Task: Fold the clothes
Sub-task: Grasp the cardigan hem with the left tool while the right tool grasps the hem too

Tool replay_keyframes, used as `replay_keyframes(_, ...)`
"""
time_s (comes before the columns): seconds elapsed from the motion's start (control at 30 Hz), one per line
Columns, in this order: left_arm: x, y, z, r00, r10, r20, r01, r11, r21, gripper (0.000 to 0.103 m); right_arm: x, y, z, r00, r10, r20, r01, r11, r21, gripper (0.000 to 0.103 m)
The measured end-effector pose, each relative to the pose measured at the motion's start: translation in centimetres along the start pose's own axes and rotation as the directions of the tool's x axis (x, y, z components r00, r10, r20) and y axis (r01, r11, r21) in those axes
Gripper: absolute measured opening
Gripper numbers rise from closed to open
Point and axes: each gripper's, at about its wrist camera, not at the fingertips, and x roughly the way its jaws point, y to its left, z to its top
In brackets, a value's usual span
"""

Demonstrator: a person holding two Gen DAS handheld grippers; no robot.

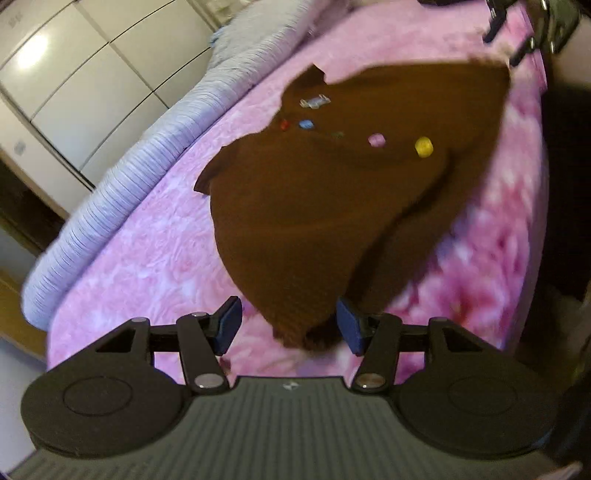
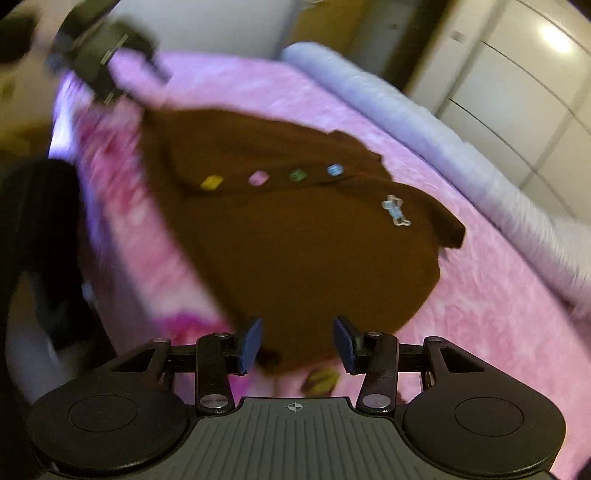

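Your brown cardigan [image 1: 332, 199] lies spread on the pink blanket [image 1: 147, 266] that covers the bed, its row of coloured buttons [image 1: 423, 146] facing up: yellow, pink, green, blue and red in a line, with a small pale badge [image 1: 314, 101] near the collar end. Both views are blurred.

Your left gripper [image 1: 290, 328] hangs over one end of the cardigan. Its blue fingers [image 1: 349, 326] stand well apart; a tip of the brown cloth sits between them, but the pads do not press on it. At the far edge of the bed, in the same view, you see your right gripper [image 1: 517, 33] as a dark blur.

Your right gripper, seen from its own camera, has its fingers [image 2: 251, 345] parted just as wide over the other end of the cardigan, with brown cloth showing in the gap and nothing pinched.

A rolled pale blue striped quilt [image 1: 122, 192] lies along the far side of the blanket, below white cupboard doors [image 1: 66, 70].
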Motion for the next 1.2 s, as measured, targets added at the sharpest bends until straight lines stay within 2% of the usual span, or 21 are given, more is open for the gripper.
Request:
replay_keyframes(0.1, 0.8, -0.7, 0.0, 1.000, 0.003, 0.011, -0.003, 1.000, -0.014, 0.051, 1.0, 1.7, -0.7, 0.999, -0.022, -0.034, 0.020, 0.998, -0.051, 0.046)
replay_keyframes(0.2, 2.6, -0.7, 0.2, 1.000, 0.015, -0.013, -0.015, 1.000, -0.022, 0.046, 1.9, 2.3, -0.9, 0.998, -0.041, -0.043, 0.040, 0.999, -0.018, 0.046)
replay_keyframes(0.23, 3.3, -0.8, 0.3, 0.999, 0.027, -0.028, -0.027, 1.000, -0.004, 0.041, 2.1, 2.3, -0.8, 0.998, -0.047, -0.046, 0.047, 0.999, 0.000, 0.046)
replay_keyframes(0.4, 4.1, -2.3, 0.4, 0.996, 0.083, -0.023, -0.077, 0.981, 0.180, 0.033, 2.0, 2.0, 0.3, 0.997, -0.081, 0.006, 0.080, 0.995, 0.062, 0.046)
replay_keyframes(0.5, 4.4, -2.8, 0.2, 0.994, 0.106, -0.017, -0.099, 0.969, 0.226, 0.033, 2.9, 2.2, 1.0, 0.995, -0.095, 0.004, 0.095, 0.995, 0.026, 0.046)
replay_keyframes(0.63, 4.6, -2.5, 0.2, 0.994, 0.103, -0.021, -0.096, 0.971, 0.217, 0.032, 5.2, 3.5, 1.0, 0.993, -0.113, -0.031, 0.109, 0.989, -0.104, 0.046)
replay_keyframes(0.67, 4.7, -2.5, 0.2, 0.994, 0.103, -0.025, -0.095, 0.971, 0.218, 0.029, 5.6, 3.6, 1.0, 0.992, -0.122, -0.030, 0.117, 0.984, -0.132, 0.046)
replay_keyframes(0.7, 4.8, -2.4, 0.3, 0.994, 0.102, -0.031, -0.093, 0.971, 0.218, 0.019, 5.9, 3.8, 1.0, 0.991, -0.131, -0.028, 0.125, 0.980, -0.158, 0.046)
replay_keyframes(0.73, 5.0, -2.4, 0.3, 0.994, 0.106, -0.040, -0.095, 0.971, 0.219, 0.010, 6.1, 3.7, 1.1, 0.990, -0.140, -0.029, 0.133, 0.976, -0.172, 0.044)
replay_keyframes(0.77, 5.1, -2.3, 0.3, 0.993, 0.107, -0.047, -0.094, 0.971, 0.218, 0.008, 6.3, 3.7, 1.2, 0.988, -0.149, -0.030, 0.141, 0.972, -0.186, 0.033)
replay_keyframes(0.8, 5.0, -2.1, 0.4, 0.994, 0.103, -0.043, -0.092, 0.974, 0.206, 0.005, 6.4, 3.6, 1.3, 0.987, -0.157, -0.031, 0.148, 0.969, -0.198, 0.021)
replay_keyframes(0.83, 4.9, -1.9, 0.5, 0.994, 0.100, -0.039, -0.091, 0.977, 0.193, 0.004, 6.4, 3.4, 1.3, 0.986, -0.164, -0.027, 0.156, 0.968, -0.197, 0.001)
replay_keyframes(0.93, 2.9, -0.8, 0.7, 0.993, 0.114, 0.010, -0.114, 0.983, 0.143, 0.003, 4.9, 2.6, 1.7, 0.983, -0.183, 0.018, 0.184, 0.969, -0.163, 0.001)
replay_keyframes(1.0, 1.3, -0.9, 0.3, 0.992, 0.126, 0.024, -0.128, 0.982, 0.142, 0.003, 3.0, 2.3, 1.7, 0.976, -0.211, 0.052, 0.217, 0.963, -0.161, 0.001)
replay_keyframes(1.07, -0.3, -1.1, -0.2, 0.990, 0.137, 0.038, -0.141, 0.980, 0.142, 0.003, 1.9, 2.3, 1.3, 0.974, -0.220, 0.055, 0.226, 0.961, -0.160, 0.001)
replay_keyframes(1.2, 0.9, -3.3, -1.6, 0.993, 0.113, -0.013, -0.109, 0.978, 0.175, 0.003, 3.1, 3.8, -0.4, 0.986, -0.169, -0.005, 0.165, 0.970, -0.178, 0.001)
